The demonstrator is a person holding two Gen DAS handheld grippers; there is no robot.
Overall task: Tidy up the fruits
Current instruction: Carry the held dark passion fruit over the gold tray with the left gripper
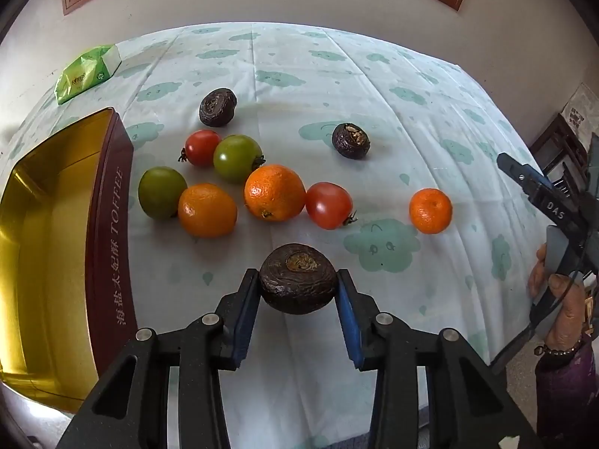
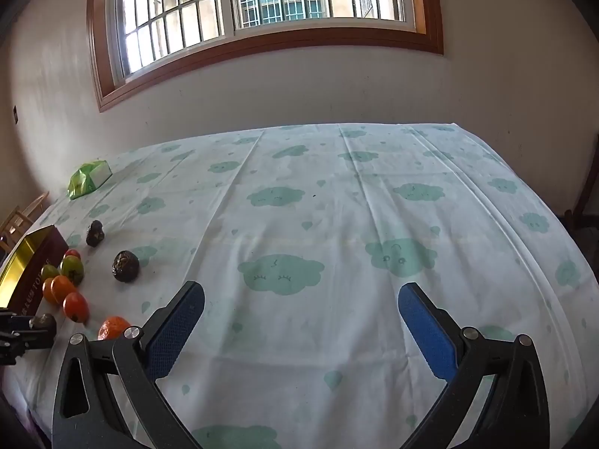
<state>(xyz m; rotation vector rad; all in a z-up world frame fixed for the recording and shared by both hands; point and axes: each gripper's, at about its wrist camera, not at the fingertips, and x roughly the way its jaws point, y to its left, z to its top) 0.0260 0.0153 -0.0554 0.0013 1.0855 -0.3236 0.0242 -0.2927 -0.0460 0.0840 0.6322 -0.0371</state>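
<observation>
My left gripper is shut on a dark wrinkled passion fruit, held just above the cloth. Ahead lie two more passion fruits, three oranges, two red tomatoes and two green tomatoes. An open gold-lined toffee tin stands at the left. My right gripper is open and empty over bare cloth; it also shows in the left wrist view. The fruits lie to its left.
A green packet lies at the far left corner of the table. The cloud-patterned cloth covers the table, which meets a wall with a window behind. A dark chair stands off the right edge.
</observation>
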